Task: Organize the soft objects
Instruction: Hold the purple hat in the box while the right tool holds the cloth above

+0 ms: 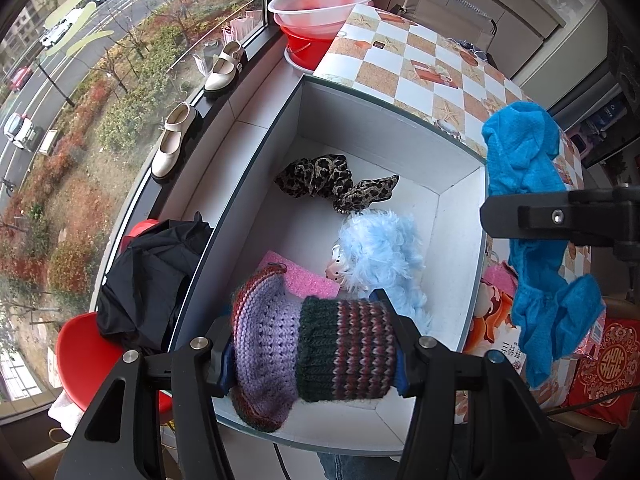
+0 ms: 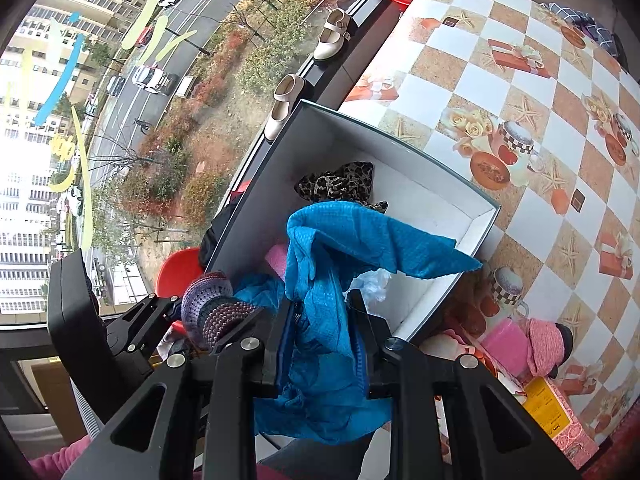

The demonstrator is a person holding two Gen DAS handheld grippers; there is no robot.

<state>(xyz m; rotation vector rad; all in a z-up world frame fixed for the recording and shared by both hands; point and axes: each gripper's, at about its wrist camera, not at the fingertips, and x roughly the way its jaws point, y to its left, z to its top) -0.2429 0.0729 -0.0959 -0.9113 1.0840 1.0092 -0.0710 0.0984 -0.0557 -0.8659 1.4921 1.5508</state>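
A white-lined box (image 1: 460,208) stands on the checkered table. My left gripper (image 1: 312,354) is shut on a purple and dark striped knit hat (image 1: 312,354), held over the box's near end. Inside the box lie a leopard-print scarf (image 1: 332,182), a fluffy light-blue toy (image 1: 380,256) and a pink sponge (image 1: 304,278). My right gripper (image 2: 322,344) is shut on a bright blue cloth (image 2: 360,240), which hangs bunched over the box's near right corner. That cloth (image 1: 524,152) and the right gripper's black finger (image 1: 560,220) show at the right of the left wrist view. The knit hat (image 2: 212,304) shows left of the right gripper.
Beyond the box's left wall lie a black garment (image 1: 148,276) and a red chair (image 1: 88,356). Two cream shoes (image 1: 174,142) sit on the window sill. Red and white basins (image 1: 320,12) stand at the table's far end. A pink knit item (image 2: 544,344) and packets lie right of the box (image 2: 480,220).
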